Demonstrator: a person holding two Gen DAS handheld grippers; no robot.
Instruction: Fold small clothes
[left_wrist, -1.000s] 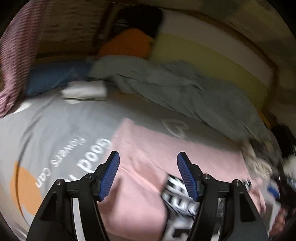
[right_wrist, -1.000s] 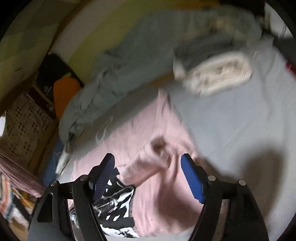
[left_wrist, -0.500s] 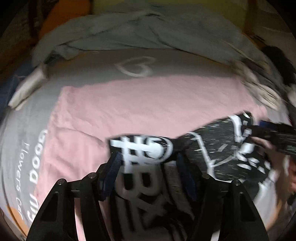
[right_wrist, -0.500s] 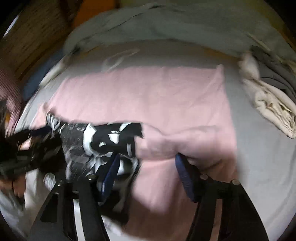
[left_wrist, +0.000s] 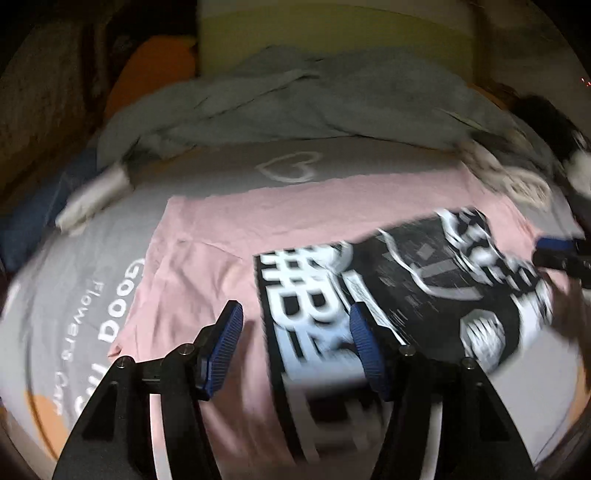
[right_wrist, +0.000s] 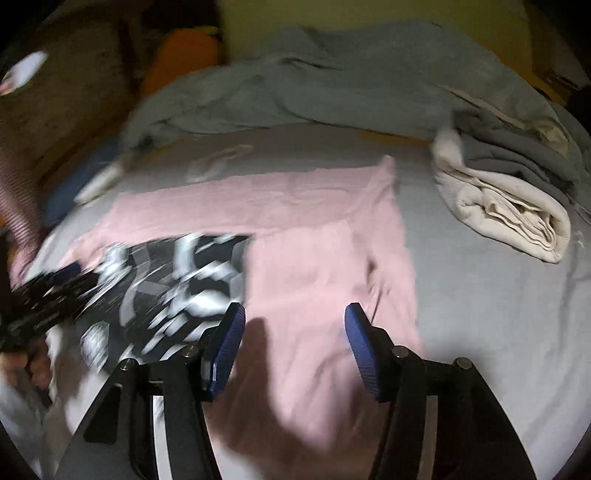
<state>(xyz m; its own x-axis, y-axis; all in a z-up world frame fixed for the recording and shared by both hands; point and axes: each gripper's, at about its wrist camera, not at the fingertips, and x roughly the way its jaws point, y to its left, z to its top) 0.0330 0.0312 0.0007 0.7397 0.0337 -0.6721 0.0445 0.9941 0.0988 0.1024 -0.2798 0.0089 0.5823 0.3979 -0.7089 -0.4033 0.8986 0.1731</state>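
A pink garment lies spread flat on the grey bed sheet; it also shows in the right wrist view. Its black and white printed part is folded over the pink cloth, blurred in both views. My left gripper is open and empty, low over the garment at the edge of the print. My right gripper is open and empty above the pink cloth right of the print. The right gripper's blue tip shows at the far right of the left wrist view.
A rumpled grey-blue blanket lies across the back of the bed. Folded cream and grey clothes are stacked at the right. An orange cushion and a blue pillow sit at the back left. The sheet has white lettering.
Both grippers have let go of the printed part and opened. They have drawn back and the print now lies flat on the pink cloth.
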